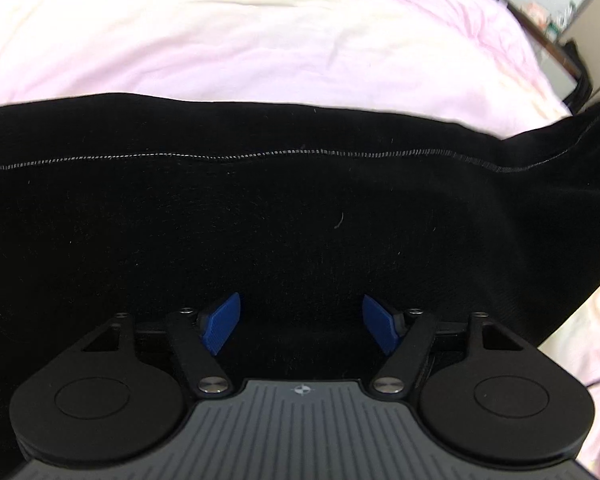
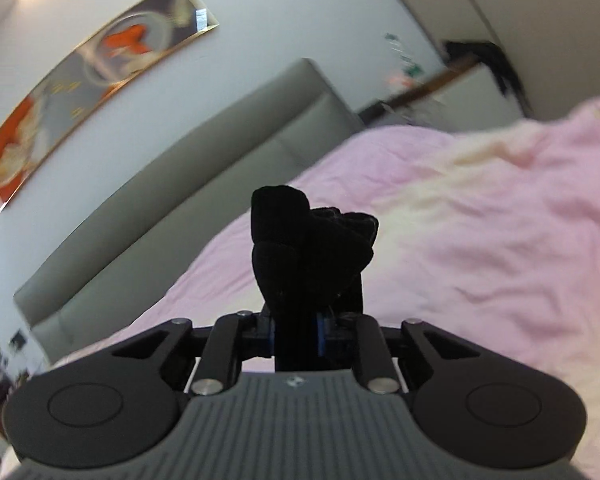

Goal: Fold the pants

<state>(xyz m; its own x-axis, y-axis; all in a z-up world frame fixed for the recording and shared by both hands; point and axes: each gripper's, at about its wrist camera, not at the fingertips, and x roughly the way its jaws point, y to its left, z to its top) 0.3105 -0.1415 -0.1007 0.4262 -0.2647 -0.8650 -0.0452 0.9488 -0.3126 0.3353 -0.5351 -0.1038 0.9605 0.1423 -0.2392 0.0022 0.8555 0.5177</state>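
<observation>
On pink-and-cream bedsheet (image 1: 260, 40): black fabric pants (image 1: 260, 220), spread flat, one pale stitched seam running across. Left gripper (image 1: 300, 324): angled down over the dark cloth, blue-padded fingers (image 1: 220, 328) spread wide, nothing between them. Right gripper (image 2: 296, 332): pointing near level, fingers pressed together on a bunched fold of the pants (image 2: 308, 248) (the wad stands up beyond the tips). Background, right wrist view: grey padded headboard (image 2: 220, 160), long orange-and-grey framed picture (image 2: 92, 84) on white wall.
</observation>
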